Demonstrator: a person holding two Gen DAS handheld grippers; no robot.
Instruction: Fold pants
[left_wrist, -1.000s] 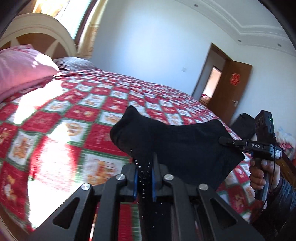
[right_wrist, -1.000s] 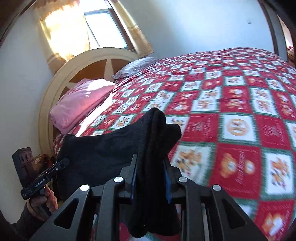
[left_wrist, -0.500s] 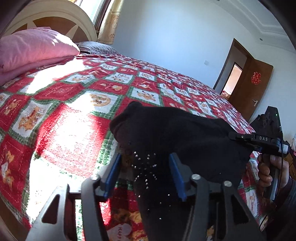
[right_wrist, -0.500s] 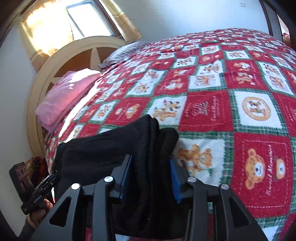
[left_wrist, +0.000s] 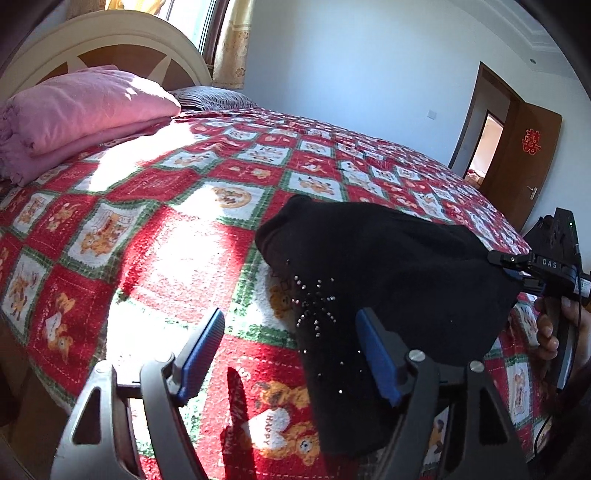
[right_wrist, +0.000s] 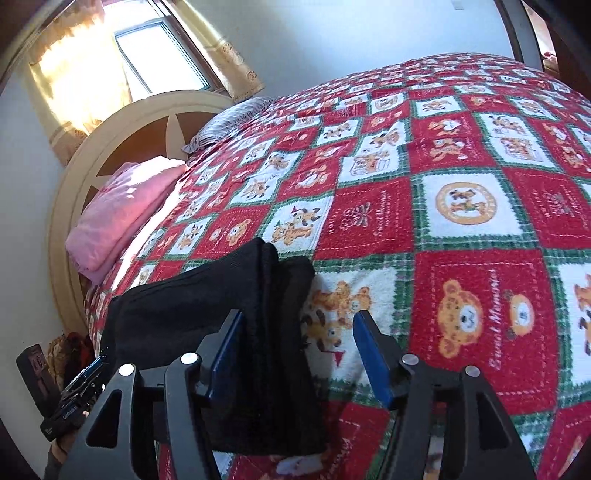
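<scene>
The folded black pants (left_wrist: 388, 266) lie on the near edge of the bed, one end hanging down over its side. My left gripper (left_wrist: 290, 343) is over that end with its jaws opening; the cloth lies beside the right pad (left_wrist: 376, 354), and the left pad is clear of it. In the right wrist view the pants (right_wrist: 207, 295) are a thick stack. My right gripper (right_wrist: 299, 354) also has its jaws opening: the stack leans on the left pad (right_wrist: 225, 354) and the other pad stands apart. Each view shows the other gripper (left_wrist: 532, 266) (right_wrist: 77, 384) at the far end of the pants.
The bed carries a red, white and green checked blanket (left_wrist: 184, 243) (right_wrist: 461, 229). A folded pink quilt (left_wrist: 81, 110) and a striped pillow (right_wrist: 229, 118) lie by the curved headboard (right_wrist: 122, 125). A brown door (left_wrist: 532, 158) stands open. A hand (left_wrist: 550, 325) holds the right gripper.
Both grippers were shut on the pants a second ago and have opened. Both have sunk towards the bed, and the pants now rest on the blanket instead of hanging between them.
</scene>
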